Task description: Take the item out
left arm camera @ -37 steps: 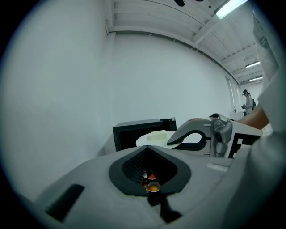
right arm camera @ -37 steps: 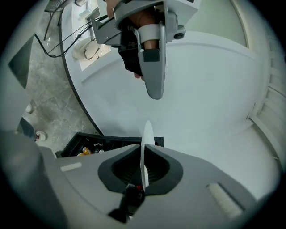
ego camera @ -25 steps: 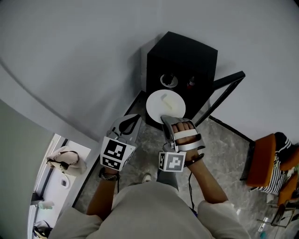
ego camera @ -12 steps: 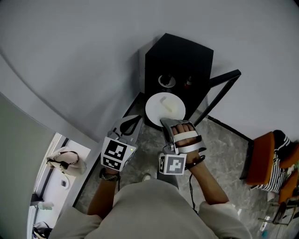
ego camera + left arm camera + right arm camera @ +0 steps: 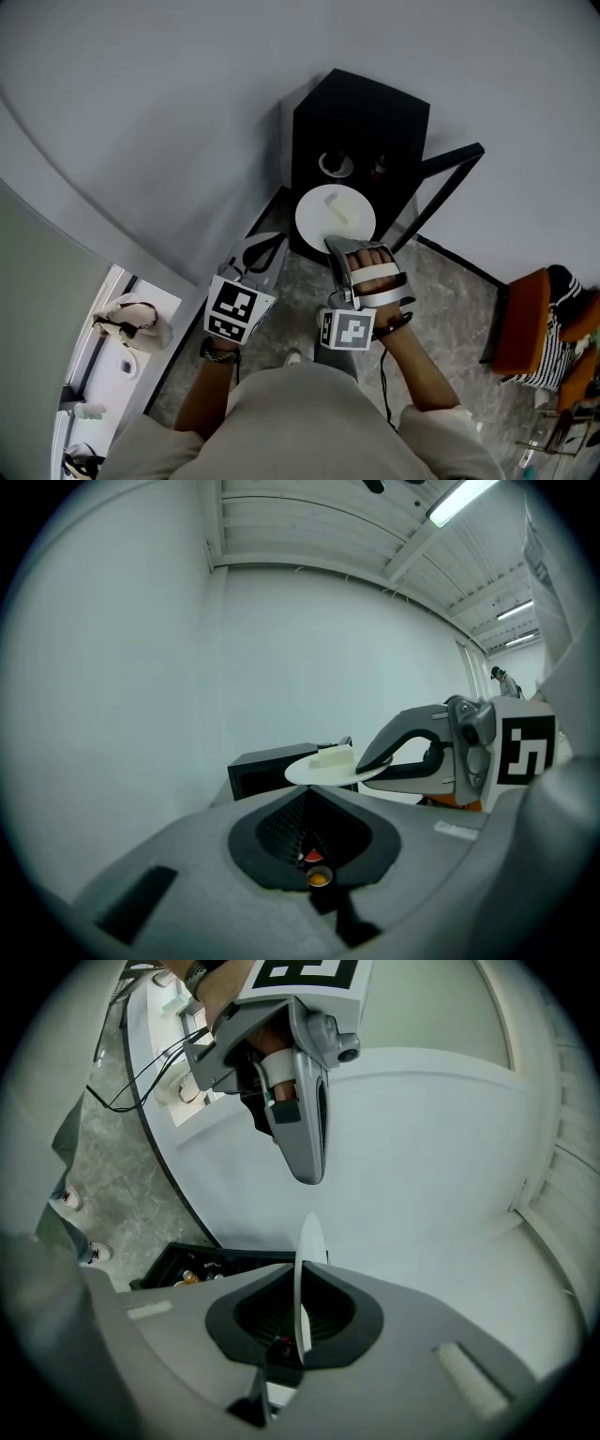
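Observation:
A white plate (image 5: 335,217) carrying a pale block of food (image 5: 339,209) hangs in front of the open black box (image 5: 361,112). My right gripper (image 5: 331,243) is shut on the plate's near rim; in the right gripper view the plate (image 5: 302,1279) stands edge-on between the jaws. My left gripper (image 5: 273,235) is to the plate's left, apart from it, shut with nothing between its jaws. The left gripper view has the plate (image 5: 323,770) and food block (image 5: 334,756) level, with the right gripper (image 5: 367,764) clamped on the rim.
The black box's door (image 5: 448,178) swings open to the right. Inside the box sit a round dish (image 5: 336,165) and a small red-topped item (image 5: 380,169). An orange chair (image 5: 525,323) stands at the right on the grey stone floor (image 5: 450,291). A pale wall lies behind.

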`<state>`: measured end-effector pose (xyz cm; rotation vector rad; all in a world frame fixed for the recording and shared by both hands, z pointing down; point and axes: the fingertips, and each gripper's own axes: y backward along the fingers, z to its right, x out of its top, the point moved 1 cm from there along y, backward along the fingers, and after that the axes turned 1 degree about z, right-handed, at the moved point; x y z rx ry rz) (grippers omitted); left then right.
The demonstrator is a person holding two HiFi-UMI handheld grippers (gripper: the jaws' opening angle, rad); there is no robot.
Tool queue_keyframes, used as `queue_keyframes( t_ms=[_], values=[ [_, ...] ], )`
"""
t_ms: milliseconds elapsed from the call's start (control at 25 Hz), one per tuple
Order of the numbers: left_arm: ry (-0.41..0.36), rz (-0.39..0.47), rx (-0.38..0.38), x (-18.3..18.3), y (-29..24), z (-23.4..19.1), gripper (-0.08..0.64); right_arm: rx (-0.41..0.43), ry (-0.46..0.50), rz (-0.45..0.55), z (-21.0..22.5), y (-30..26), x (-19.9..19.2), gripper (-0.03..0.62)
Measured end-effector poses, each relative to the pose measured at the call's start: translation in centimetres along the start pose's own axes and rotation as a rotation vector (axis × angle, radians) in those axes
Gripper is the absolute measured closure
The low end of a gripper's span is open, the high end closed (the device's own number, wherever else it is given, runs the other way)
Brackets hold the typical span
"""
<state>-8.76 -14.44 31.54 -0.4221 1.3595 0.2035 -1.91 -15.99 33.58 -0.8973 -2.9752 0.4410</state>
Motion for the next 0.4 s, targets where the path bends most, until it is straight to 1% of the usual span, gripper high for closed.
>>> queue_keyframes(
  t_ms=[400],
  values=[
    [0.001, -0.003, -0.001, -0.29, -0.02, -0.08, 0.555, -0.014, -0.01, -0.012, 0.44, -0.24, -0.22, 0.566]
  ],
)
